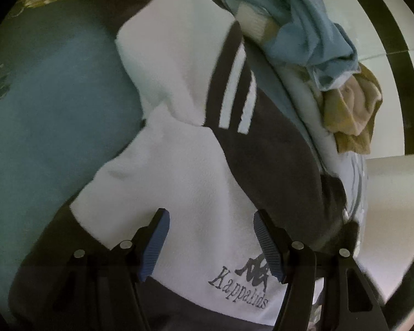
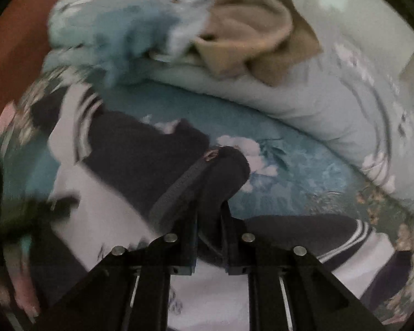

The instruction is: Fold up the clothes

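A white and dark grey zip jacket (image 1: 179, 160) with white stripes and a "Kappa kids" logo lies on the teal floral bedsheet (image 1: 55, 110). My left gripper (image 1: 211, 222) hovers open over its white front panel, blue pads apart, nothing between them. In the right wrist view the same jacket (image 2: 102, 182) spreads to the left and below. My right gripper (image 2: 211, 215) is shut on the jacket's dark collar by the zip (image 2: 179, 182), lifting that fold a little above the sheet (image 2: 303, 171).
A rolled pale quilt (image 2: 303, 104) runs along the back of the bed. On it sit a crumpled blue garment (image 1: 317, 27) and a tan garment (image 2: 251, 35). A white wall with dark bands (image 1: 394, 27) stands at the right.
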A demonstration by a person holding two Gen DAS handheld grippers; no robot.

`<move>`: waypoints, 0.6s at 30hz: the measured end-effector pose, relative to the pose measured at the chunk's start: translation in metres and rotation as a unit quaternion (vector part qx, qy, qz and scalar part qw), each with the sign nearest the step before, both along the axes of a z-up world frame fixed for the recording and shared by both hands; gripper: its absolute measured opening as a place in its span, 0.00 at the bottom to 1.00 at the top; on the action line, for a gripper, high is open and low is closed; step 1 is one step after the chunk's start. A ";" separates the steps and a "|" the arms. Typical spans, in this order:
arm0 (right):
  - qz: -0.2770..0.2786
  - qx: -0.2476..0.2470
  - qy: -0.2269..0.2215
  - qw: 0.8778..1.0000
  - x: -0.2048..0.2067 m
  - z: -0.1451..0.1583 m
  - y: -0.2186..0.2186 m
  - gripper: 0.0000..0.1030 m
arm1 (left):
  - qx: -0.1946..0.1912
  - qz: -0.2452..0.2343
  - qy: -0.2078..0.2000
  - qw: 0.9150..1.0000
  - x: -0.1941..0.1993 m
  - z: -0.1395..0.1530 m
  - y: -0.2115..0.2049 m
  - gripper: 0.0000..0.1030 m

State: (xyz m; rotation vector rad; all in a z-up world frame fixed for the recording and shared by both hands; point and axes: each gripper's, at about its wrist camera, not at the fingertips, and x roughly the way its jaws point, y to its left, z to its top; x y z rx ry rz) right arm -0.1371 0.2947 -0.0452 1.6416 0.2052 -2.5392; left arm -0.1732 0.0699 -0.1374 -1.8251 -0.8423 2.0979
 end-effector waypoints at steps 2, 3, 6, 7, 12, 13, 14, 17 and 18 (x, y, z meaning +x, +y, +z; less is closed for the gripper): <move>0.030 0.015 -0.014 0.999 0.021 -0.010 -0.016 0.14 | 0.001 0.005 -0.003 1.000 0.000 -0.001 -0.001 0.65; 0.040 0.021 -0.023 0.999 0.033 -0.016 -0.024 0.15 | 0.002 0.004 -0.005 1.000 -0.001 -0.002 -0.001 0.65; 0.039 0.022 -0.057 0.997 0.052 -0.041 -0.029 0.19 | 0.002 -0.005 -0.002 1.000 -0.001 0.000 0.002 0.65; 0.036 0.019 -0.065 0.997 0.056 -0.048 -0.028 0.20 | 0.001 -0.008 0.001 1.000 -0.001 0.002 0.003 0.65; 0.006 -0.041 -0.060 0.997 0.048 -0.035 -0.020 0.46 | 0.003 -0.017 0.003 1.000 -0.004 0.002 0.007 0.65; 0.001 -0.057 -0.055 0.997 0.047 -0.027 -0.016 0.47 | 0.005 -0.016 -0.001 1.000 -0.004 0.001 0.008 0.65; -0.006 -0.072 -0.048 0.996 0.044 -0.019 -0.009 0.50 | 0.007 -0.015 -0.004 1.000 -0.005 0.000 0.008 0.65; -0.040 -0.119 -0.022 0.992 0.028 -0.002 0.008 0.50 | 0.012 -0.014 -0.007 1.000 -0.005 -0.002 0.009 0.65; -0.052 -0.134 -0.014 0.990 0.023 0.003 0.014 0.50 | 0.013 -0.015 -0.007 1.000 -0.004 -0.001 0.007 0.65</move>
